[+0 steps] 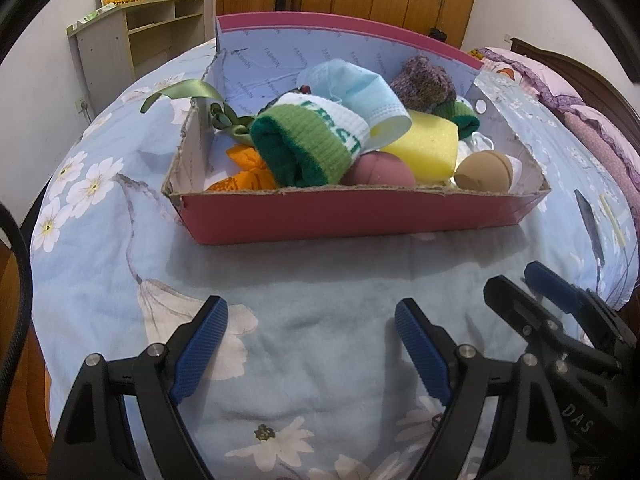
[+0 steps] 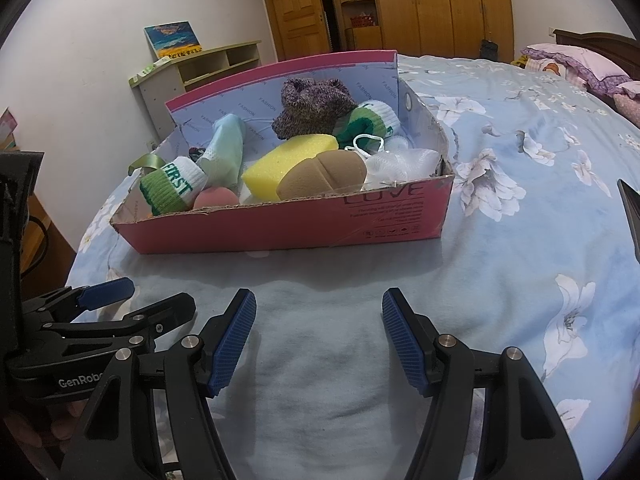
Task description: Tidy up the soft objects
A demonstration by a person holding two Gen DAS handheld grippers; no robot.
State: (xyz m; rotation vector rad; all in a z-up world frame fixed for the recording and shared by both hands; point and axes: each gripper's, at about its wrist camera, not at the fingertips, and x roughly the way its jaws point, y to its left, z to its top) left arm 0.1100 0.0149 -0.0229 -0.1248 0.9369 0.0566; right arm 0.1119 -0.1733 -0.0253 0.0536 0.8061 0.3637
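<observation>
A pink cardboard box [image 1: 332,216] [image 2: 304,224] sits on the bed and holds soft things: a green and white sock [image 1: 316,140] [image 2: 170,190], a yellow sponge [image 1: 424,144] [image 2: 288,164], a blue face mask [image 1: 360,88] [image 2: 226,148], a purple knit piece [image 1: 424,80] [image 2: 312,108], a pink ball [image 1: 376,170] [image 2: 216,200], a tan ball [image 1: 484,170] [image 2: 324,174], orange cloth [image 1: 244,172] and a green ribbon [image 1: 188,92]. My left gripper [image 1: 312,324] is open and empty, in front of the box. My right gripper [image 2: 320,320] is open and empty beside it.
The bed has a light blue floral cover [image 1: 120,280] [image 2: 520,220]. Pillows [image 2: 580,64] lie at the far right. A low shelf [image 1: 140,36] stands against the wall to the left. Wooden wardrobes [image 2: 440,4] are behind. A dark flat object [image 1: 588,220] lies on the cover to the right.
</observation>
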